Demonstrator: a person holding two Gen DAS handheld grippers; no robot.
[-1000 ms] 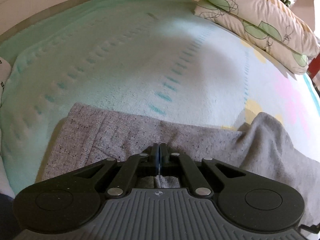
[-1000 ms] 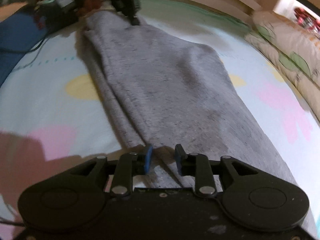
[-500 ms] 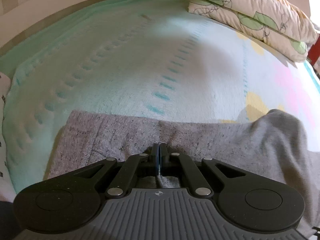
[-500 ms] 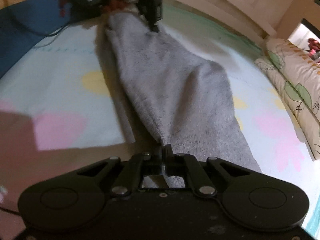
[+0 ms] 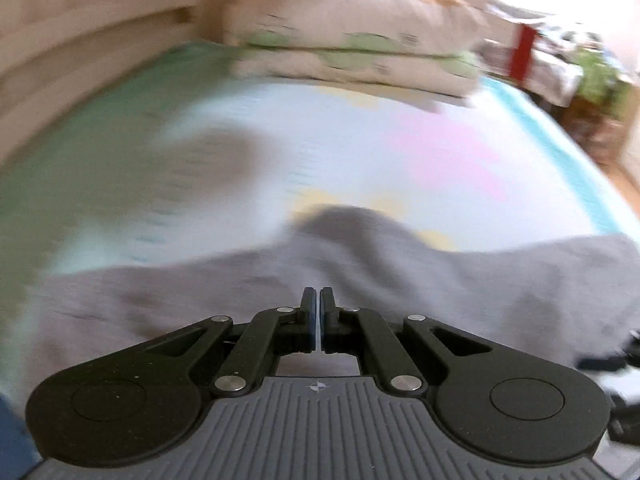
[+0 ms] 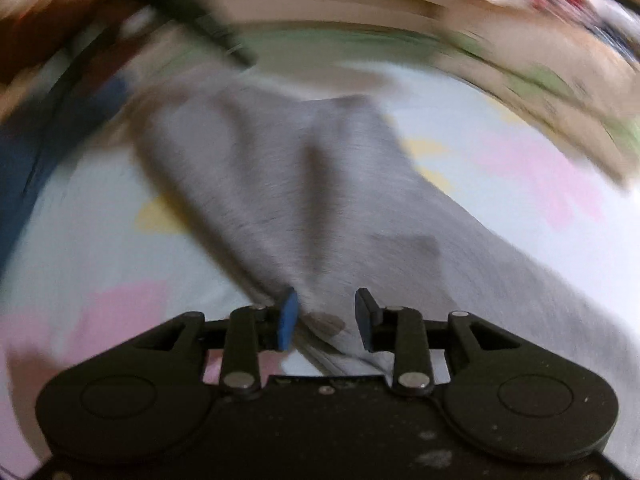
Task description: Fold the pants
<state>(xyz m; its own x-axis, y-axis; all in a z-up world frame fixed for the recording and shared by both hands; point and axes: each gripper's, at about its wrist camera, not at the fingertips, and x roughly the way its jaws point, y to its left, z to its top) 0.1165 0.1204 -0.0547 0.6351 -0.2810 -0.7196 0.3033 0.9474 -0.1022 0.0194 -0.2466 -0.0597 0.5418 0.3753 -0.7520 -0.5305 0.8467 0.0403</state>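
My left gripper is clamped tight, its pads pressed together with the grey pants bunched right at their tips. I judge there is a pinch of cloth between them, though the blur keeps me from seeing the fabric in the seam itself. I hold that end so the fold has something to travel with.

My right gripper has its jaws apart; they have just been opening, and the hem end of the pants lies loose between the fingers, no pad pressing on it. I read that as letting this end settle flat.

The pants stretch from my right gripper away across the blanket toward the dark shape of my other tool at the far end, one long crease running down the middle. Beyond the pants, the pillows sit stacked at the head of the bed, well apart.
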